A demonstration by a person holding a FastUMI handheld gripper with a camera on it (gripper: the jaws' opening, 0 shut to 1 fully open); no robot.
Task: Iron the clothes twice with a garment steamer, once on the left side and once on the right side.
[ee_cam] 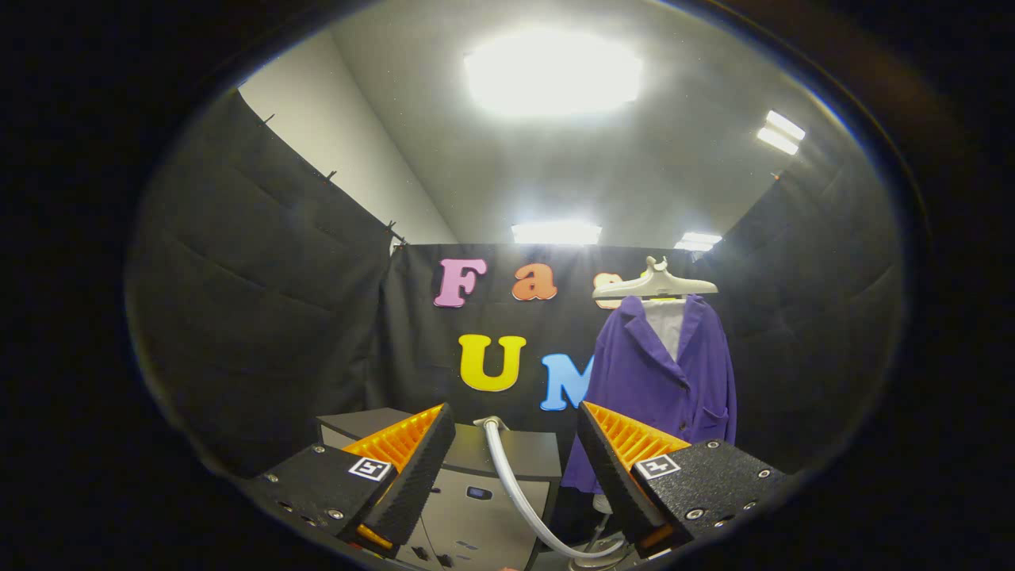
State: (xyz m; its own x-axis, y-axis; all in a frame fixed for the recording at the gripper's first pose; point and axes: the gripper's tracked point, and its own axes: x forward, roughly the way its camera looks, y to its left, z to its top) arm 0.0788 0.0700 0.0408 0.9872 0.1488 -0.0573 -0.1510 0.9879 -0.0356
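my gripper [515, 444] stands wide open, gripping nothing. beyond my left finger sits a grey steamer base [484, 484], with no writing on it i can make out. its pale hose [515, 492] curves down between my fingers. beyond my right finger a purple jacket [674, 373] over a white shirt hangs on a pale hanger [654, 284] against the booth wall.

Purple jacket [662, 373] over a white lining — pale hanger [654, 284], whitish hose [515, 492], grey cabinet [476, 476].
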